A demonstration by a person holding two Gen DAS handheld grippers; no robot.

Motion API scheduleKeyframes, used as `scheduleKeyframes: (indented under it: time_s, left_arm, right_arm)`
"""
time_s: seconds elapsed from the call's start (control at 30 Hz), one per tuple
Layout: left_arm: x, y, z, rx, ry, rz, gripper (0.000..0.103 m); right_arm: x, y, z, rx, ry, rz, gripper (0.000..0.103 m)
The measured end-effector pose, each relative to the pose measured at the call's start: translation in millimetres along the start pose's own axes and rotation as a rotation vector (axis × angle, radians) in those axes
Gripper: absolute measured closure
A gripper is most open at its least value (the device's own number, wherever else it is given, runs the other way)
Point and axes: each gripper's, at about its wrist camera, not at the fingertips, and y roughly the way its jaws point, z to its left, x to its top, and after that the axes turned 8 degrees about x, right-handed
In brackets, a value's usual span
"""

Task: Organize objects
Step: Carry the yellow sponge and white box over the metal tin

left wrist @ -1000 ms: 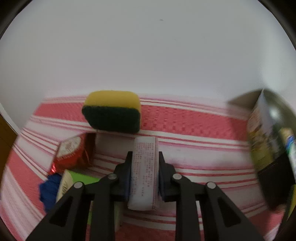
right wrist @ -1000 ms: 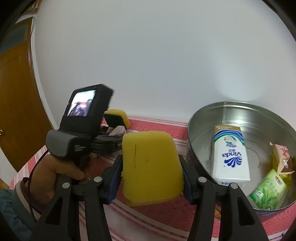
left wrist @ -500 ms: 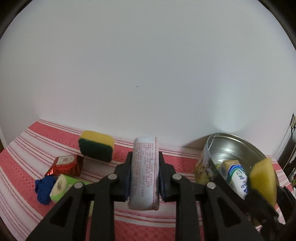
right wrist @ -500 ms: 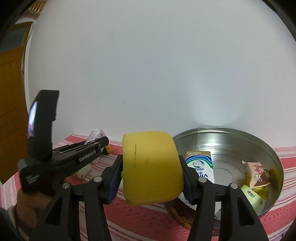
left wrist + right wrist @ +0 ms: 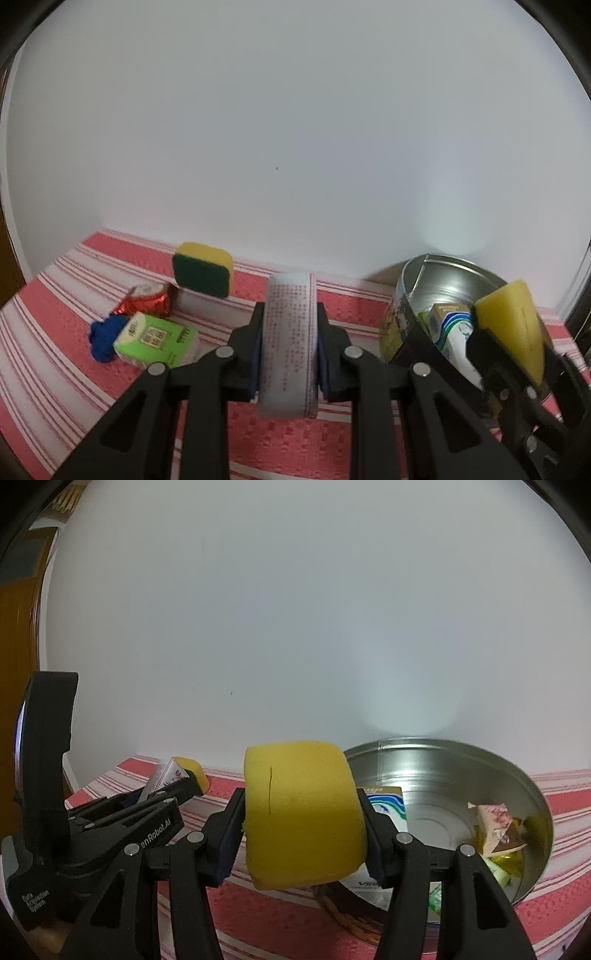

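Observation:
My left gripper (image 5: 290, 334) is shut on a white tissue pack (image 5: 290, 332) with red print, held above the striped cloth. My right gripper (image 5: 301, 816) is shut on a yellow sponge (image 5: 303, 812), held at the near left rim of the round metal tin (image 5: 480, 764). The sponge also shows at the right in the left wrist view (image 5: 511, 321), over the tin (image 5: 436, 273). The tin holds a Vinda tissue pack (image 5: 388, 801), a pink-white packet (image 5: 493, 823) and green packets. The left gripper body (image 5: 122, 827) shows to the left of the sponge.
On the red-and-white striped cloth (image 5: 74, 295) to the left lie a yellow-green sponge (image 5: 203, 275), a red foil packet (image 5: 146, 301), a green tissue pack (image 5: 155, 339) and a blue object (image 5: 103, 338). A white wall stands behind. A brown door (image 5: 18, 627) is far left.
Both grippers rose and drew back from the cloth with their loads. The right gripper carried the yellow sponge to the tin's left rim. The left gripper lifted the white pack off the cloth.

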Motion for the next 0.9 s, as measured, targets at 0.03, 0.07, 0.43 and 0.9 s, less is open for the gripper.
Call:
scheduleKeyframes:
  time_s: [0.03,0.07,0.43,0.9]
  left_arm:
    - [0,-1,-1,0.011,0.013,-0.011,0.081]
    - [1,-2,-2,0.018,0.023,-0.017,0.081]
    - [0,-5,0,-0.002,0.029,-0.046,0.081]
    - [2,-10,-3,-0.029,0.036,-0.067,0.081]
  right_arm:
    - [0,-1,0,-0.007,-0.008,-0.007,0.045]
    - [0,-2,-1,-0.014,-0.013,-0.015,0.045]
    - [9,-19,-35,-0.067,0.064,-0.061,0.045]
    - [21,-34,-55,-0.13,0.002,-0.123,0.045]
